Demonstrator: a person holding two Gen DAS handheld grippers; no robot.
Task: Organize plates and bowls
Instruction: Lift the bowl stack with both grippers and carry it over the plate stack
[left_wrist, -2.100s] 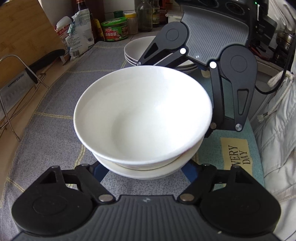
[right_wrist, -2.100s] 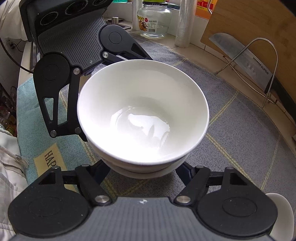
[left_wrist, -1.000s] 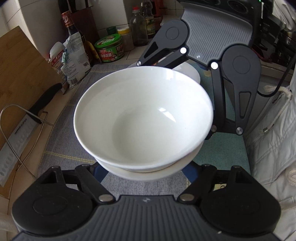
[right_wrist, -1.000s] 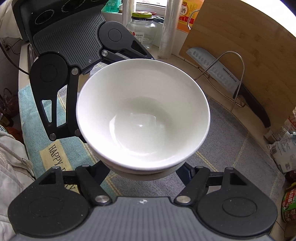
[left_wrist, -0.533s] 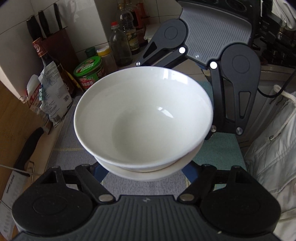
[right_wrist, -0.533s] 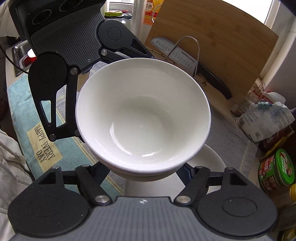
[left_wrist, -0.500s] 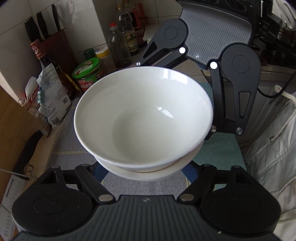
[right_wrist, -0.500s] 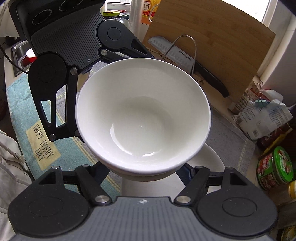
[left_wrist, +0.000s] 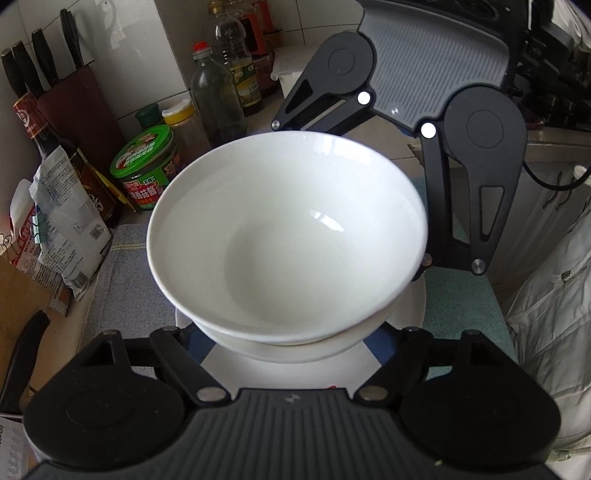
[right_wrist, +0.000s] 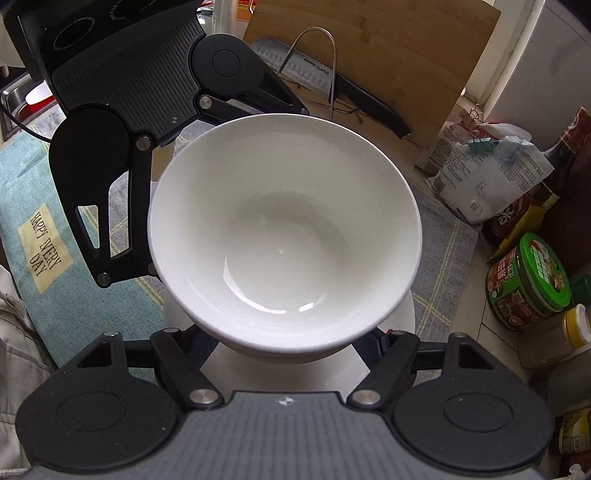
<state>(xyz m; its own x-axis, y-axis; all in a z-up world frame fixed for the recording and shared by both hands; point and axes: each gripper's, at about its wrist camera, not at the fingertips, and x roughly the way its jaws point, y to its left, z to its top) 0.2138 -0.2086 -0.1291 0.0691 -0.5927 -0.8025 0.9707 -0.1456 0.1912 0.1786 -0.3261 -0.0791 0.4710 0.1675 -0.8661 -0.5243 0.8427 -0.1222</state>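
A stack of white bowls (left_wrist: 288, 236) is held in the air between my two grippers, which face each other. It also shows in the right wrist view (right_wrist: 284, 232). My left gripper (left_wrist: 284, 343) is shut on the near side of the stack; my right gripper (right_wrist: 288, 350) is shut on the opposite side. The fingertips are hidden under the bowls. Right below the stack lies a pile of white plates (left_wrist: 410, 314), also seen in the right wrist view (right_wrist: 399, 317), on a grey cloth (right_wrist: 439, 243).
Jars and bottles (left_wrist: 147, 166), a knife block (left_wrist: 77, 107) and paper bags (right_wrist: 491, 170) stand along the wall. A cutting board (right_wrist: 388, 48) and a knife on a wire rack (right_wrist: 332, 77) stand behind. A teal towel (right_wrist: 40, 229) lies by the counter edge.
Both grippers have carried the bowl stack across the counter toward the jars and bottles. The plate pile, earlier far off, is now directly under the bowls.
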